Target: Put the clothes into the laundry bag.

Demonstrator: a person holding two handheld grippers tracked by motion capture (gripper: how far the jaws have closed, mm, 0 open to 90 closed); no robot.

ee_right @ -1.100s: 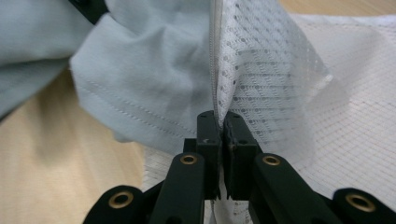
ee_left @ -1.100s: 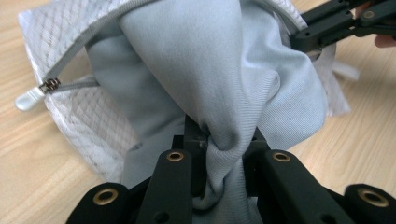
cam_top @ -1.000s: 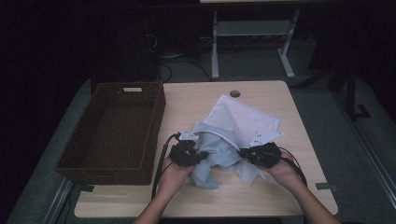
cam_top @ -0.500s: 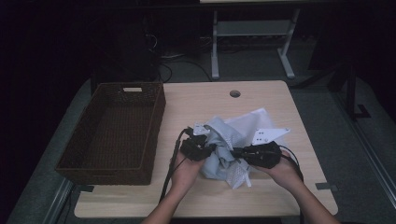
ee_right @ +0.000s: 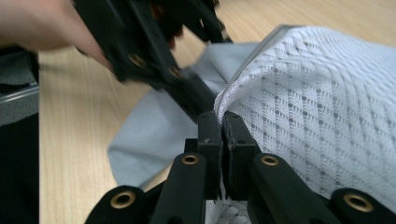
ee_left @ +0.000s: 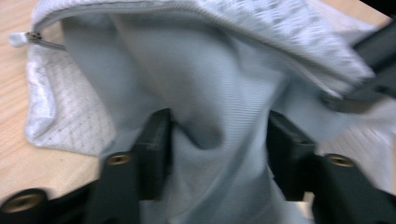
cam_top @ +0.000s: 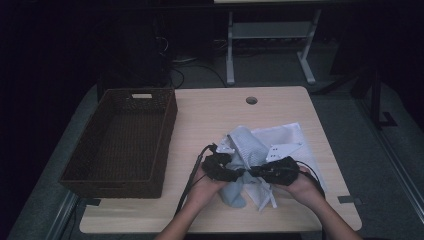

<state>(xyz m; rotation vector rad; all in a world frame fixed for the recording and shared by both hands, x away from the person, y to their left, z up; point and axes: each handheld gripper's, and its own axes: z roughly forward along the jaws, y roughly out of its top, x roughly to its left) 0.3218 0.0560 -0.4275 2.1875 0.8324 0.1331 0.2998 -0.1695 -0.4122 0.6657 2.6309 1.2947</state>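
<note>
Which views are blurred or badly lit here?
High view: room behind the table is very dark, tabletop dimly lit but readable. Left gripper view: motion blur smears the grey cloth and mesh bag's edge. Right gripper view: its jaws sharp, the left gripper and hand behind soft.

— How many things lay on the bench (cam_top: 210, 120)?

— Three: one wicker basket (cam_top: 122, 140), one white mesh bag (cam_top: 287, 142) and one pale grey cloth (cam_top: 240, 150).

— And the bag's zip?

— One zip pull (ee_left: 21, 38) showed in the left gripper view.

— Grippers?

— Two, a left gripper (cam_top: 231, 172) and a right gripper (cam_top: 256, 171), each with two black jaws, one in each of the person's two hands.

— Any holes in the bench?

— One round hole (cam_top: 251, 100), near the far edge.
</note>
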